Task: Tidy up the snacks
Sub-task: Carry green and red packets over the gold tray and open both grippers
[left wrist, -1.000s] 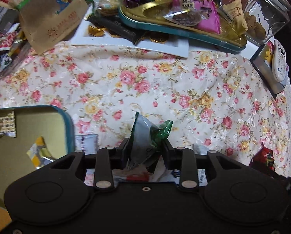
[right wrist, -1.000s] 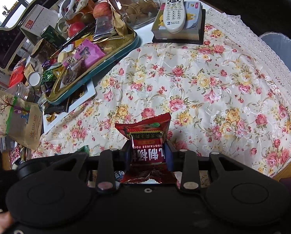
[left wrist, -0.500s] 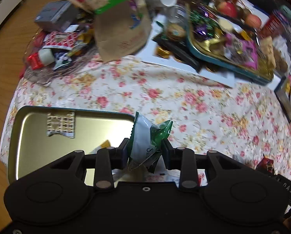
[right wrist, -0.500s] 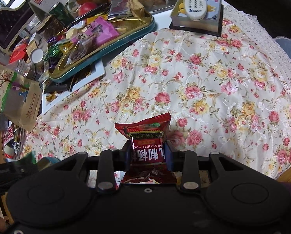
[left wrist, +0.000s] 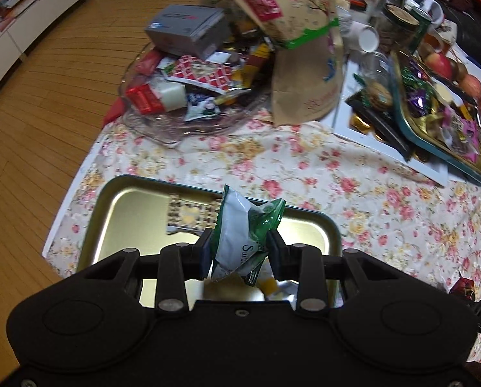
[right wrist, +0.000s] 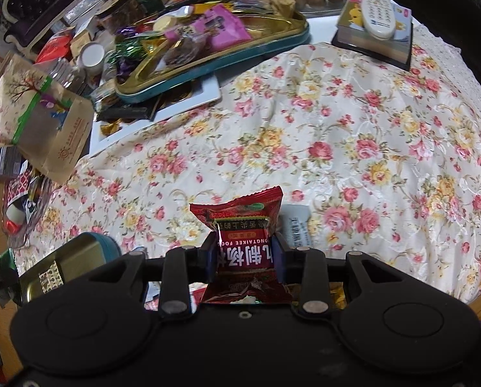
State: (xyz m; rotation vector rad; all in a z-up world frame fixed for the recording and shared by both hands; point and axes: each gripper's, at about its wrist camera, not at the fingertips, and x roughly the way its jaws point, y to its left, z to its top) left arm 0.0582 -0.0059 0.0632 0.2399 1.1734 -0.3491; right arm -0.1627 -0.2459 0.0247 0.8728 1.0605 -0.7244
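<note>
Presently the left hand-held gripper (left wrist: 239, 250) is clamped on a green-white packet (left wrist: 243, 229) above the gold tray (left wrist: 127, 213); release low, at 6 o'clock of the checkered wafer (left wrist: 189, 216). The right hand-held gripper (right wrist: 245, 251) grips a red packet (right wrist: 243, 229).

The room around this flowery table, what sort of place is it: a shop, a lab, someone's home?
Most likely a home living room. A TV remote lies on a book, apples sit behind a tin tray of sweets, and wooden flooring surrounds the floral tablecloth.
</note>
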